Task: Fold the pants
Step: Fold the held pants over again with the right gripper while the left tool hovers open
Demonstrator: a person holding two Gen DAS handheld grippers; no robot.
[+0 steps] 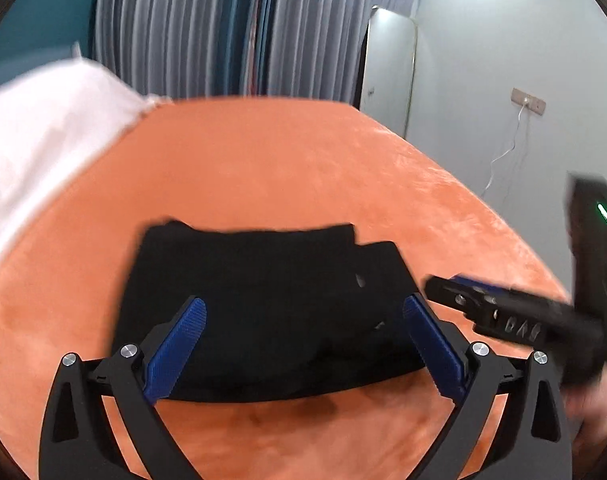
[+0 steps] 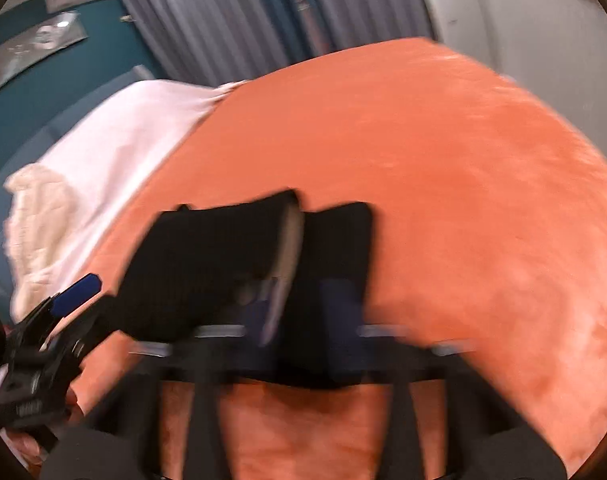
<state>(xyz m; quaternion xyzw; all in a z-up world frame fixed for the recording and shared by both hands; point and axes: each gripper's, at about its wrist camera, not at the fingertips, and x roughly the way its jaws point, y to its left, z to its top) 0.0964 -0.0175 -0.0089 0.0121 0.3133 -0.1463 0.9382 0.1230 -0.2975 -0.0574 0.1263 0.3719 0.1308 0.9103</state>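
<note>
Now both tools (image 1: 303,344) (image 2: 303,312) angled down, spread over pants (image 1: 263,300).

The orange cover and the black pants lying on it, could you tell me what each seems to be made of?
Orange cover: probably a plush, velvety fabric; its nap shows lighter and darker brushed streaks with a soft sheen.
Black pants: a matte, soft cloth, perhaps a knit, lying folded in limp layers. The picture is too dark and blurred to show the weave.

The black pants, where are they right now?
In both wrist views the folded black pants lie on the orange blanket, just ahead of the left gripper, right of the white bedding.
</note>
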